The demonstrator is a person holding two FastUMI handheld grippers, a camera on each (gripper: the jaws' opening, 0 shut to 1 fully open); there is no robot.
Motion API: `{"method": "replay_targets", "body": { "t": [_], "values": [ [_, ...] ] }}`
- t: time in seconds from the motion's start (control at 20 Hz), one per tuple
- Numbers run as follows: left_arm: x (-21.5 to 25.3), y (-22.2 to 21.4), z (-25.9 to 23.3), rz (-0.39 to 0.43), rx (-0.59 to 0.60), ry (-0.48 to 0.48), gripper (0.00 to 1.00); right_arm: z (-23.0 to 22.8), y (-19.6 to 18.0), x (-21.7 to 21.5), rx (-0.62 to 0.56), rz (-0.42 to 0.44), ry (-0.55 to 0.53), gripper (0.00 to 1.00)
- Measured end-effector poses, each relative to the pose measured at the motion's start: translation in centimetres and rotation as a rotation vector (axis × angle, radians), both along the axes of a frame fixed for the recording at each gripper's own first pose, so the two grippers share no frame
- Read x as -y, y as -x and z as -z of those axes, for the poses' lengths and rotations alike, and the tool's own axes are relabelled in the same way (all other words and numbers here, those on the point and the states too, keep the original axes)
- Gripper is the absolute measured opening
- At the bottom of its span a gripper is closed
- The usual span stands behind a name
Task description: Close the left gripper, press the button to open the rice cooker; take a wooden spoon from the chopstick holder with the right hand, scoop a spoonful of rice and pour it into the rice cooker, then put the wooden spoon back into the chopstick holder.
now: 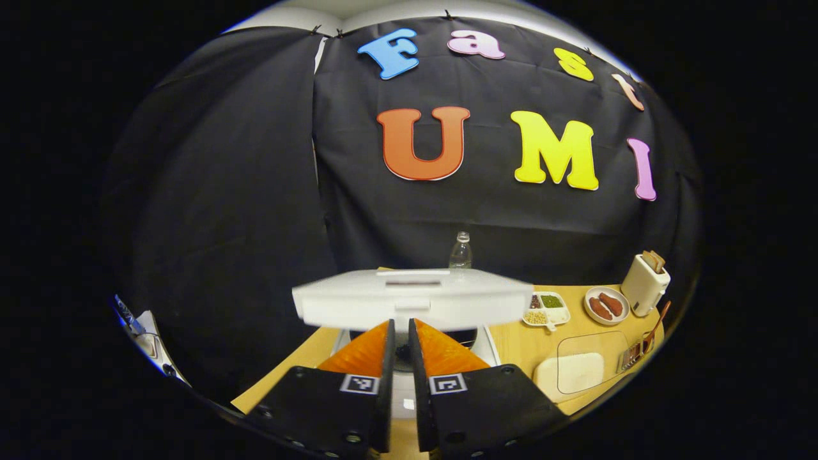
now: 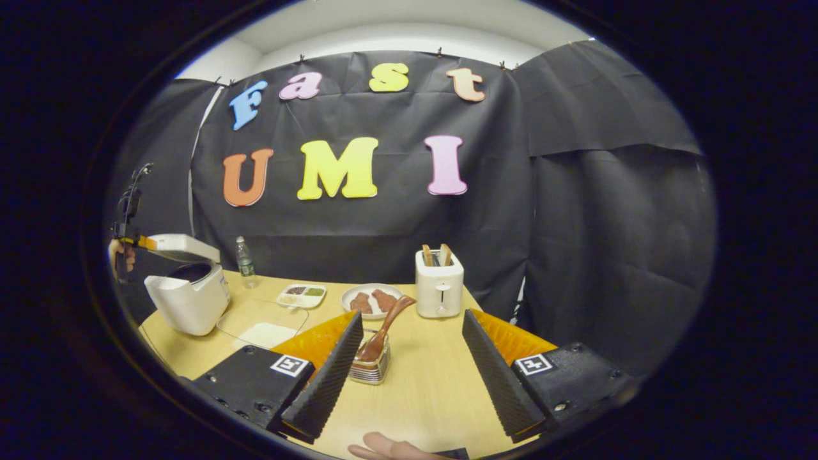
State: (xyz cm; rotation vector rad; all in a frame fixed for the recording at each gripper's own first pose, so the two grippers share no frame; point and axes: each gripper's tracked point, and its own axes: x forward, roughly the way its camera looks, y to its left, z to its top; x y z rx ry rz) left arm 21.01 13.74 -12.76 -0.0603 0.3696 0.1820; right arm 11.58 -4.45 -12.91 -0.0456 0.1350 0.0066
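In the left gripper view the white rice cooker (image 1: pixel 495 348) stands right ahead, its lid (image 1: pixel 412 300) sprung up and blurred. My left gripper (image 1: pixel 400 327) is shut, holding nothing, tips at the cooker's front under the lid. In the right gripper view the cooker (image 2: pixel 188 300) stands at the table's left with its lid (image 2: pixel 182 246) raised, the left gripper (image 2: pixel 130 214) above it. My right gripper (image 2: pixel 412 374) is open; the chopstick holder (image 2: pixel 370 368) with the wooden spoon (image 2: pixel 388 324) sits just ahead, near the left finger. A clear rice container (image 2: pixel 262 327) lies beside the cooker.
On the wooden table (image 2: pixel 428 390) stand a toaster (image 2: pixel 439 289), a plate of sausages (image 2: pixel 372 299), a divided dish (image 2: pixel 301 295) and a water bottle (image 2: pixel 243 262). A hand (image 2: pixel 121 255) holds the left gripper. A fingertip (image 2: pixel 383 447) shows at the bottom edge.
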Motion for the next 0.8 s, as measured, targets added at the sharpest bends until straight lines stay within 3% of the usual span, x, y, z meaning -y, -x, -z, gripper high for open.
{"method": "replay_targets", "body": {
  "t": [0.1,0.15,0.2,0.25,0.35,0.5,0.8],
  "values": [
    [0.0,1.6,-1.1,0.001,0.040,-0.005,0.35,0.3,-0.5,0.3,0.000,0.004,-0.009,1.00],
    [0.1,2.5,-1.7,0.002,0.061,-0.006,0.58,0.6,-0.8,0.3,-0.001,0.002,-0.013,0.99],
    [-0.1,3.2,-2.0,-0.003,0.079,-0.006,0.71,0.8,-1.2,0.3,-0.005,0.001,-0.016,0.99],
    [-0.1,4.3,-2.5,-0.008,0.097,-0.006,0.90,1.1,-1.6,0.1,-0.008,-0.004,-0.018,0.99],
    [0.3,5.9,-3.2,-0.006,0.141,-0.012,0.95,1.8,-2.7,-0.2,-0.019,-0.012,-0.024,1.00],
    [2.3,8.2,-4.3,0.058,0.236,0.011,0.94,2.4,-4.8,-0.7,-0.015,-0.020,-0.048,1.00],
    [4.7,13.6,-3.7,0.077,0.300,0.032,0.94,4.4,-11.0,-1.6,-0.014,-0.009,-0.062,1.00]
  ]
}}
